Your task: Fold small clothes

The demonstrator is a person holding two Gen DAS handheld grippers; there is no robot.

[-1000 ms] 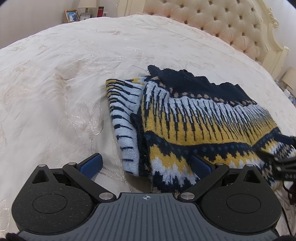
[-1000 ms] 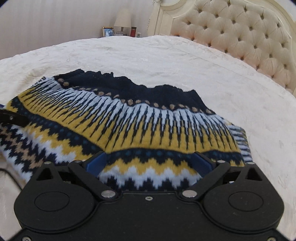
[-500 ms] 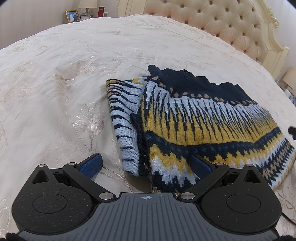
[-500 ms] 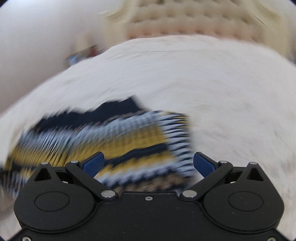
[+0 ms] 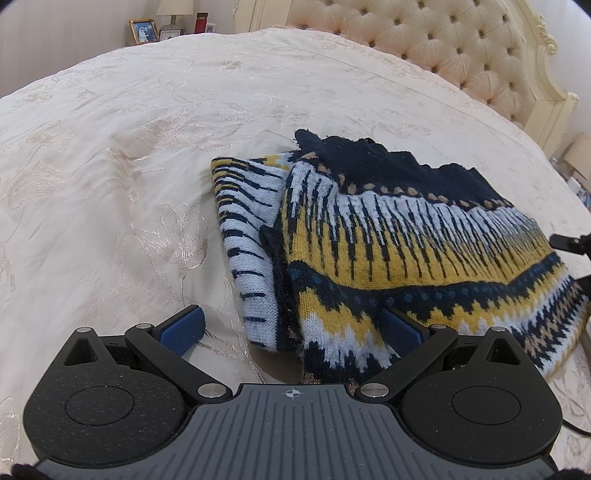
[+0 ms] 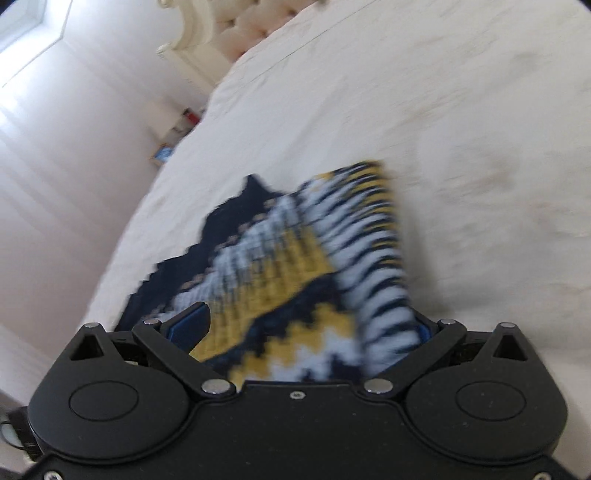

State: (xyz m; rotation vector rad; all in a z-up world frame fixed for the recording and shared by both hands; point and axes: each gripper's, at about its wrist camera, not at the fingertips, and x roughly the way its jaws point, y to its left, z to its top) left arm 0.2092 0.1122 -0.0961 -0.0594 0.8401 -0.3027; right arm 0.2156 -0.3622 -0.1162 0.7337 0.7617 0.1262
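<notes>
A knitted sweater (image 5: pixel 388 251) in navy, yellow and light blue lies folded on the cream bedspread (image 5: pixel 129 166). Its striped sleeve (image 5: pixel 247 236) is tucked along the left side. My left gripper (image 5: pixel 291 328) is open just above the sweater's near left corner, one blue pad (image 5: pixel 183 326) over the bedspread, the other over the knit. My right gripper (image 6: pixel 314 332) is open, hovering over the sweater (image 6: pixel 295 280) in a blurred, tilted view. Its tip shows at the right edge of the left wrist view (image 5: pixel 570 243).
A tufted cream headboard (image 5: pixel 443 48) runs along the far right. A nightstand with a photo frame (image 5: pixel 143 31), lamp base and red bottle stands at the back left. A white wall (image 6: pixel 74 147) fills the left of the right wrist view.
My right gripper has swung away from the sweater's near edge and rolled sideways, its view tilting and blurring. The left gripper and the sweater have stayed still.
</notes>
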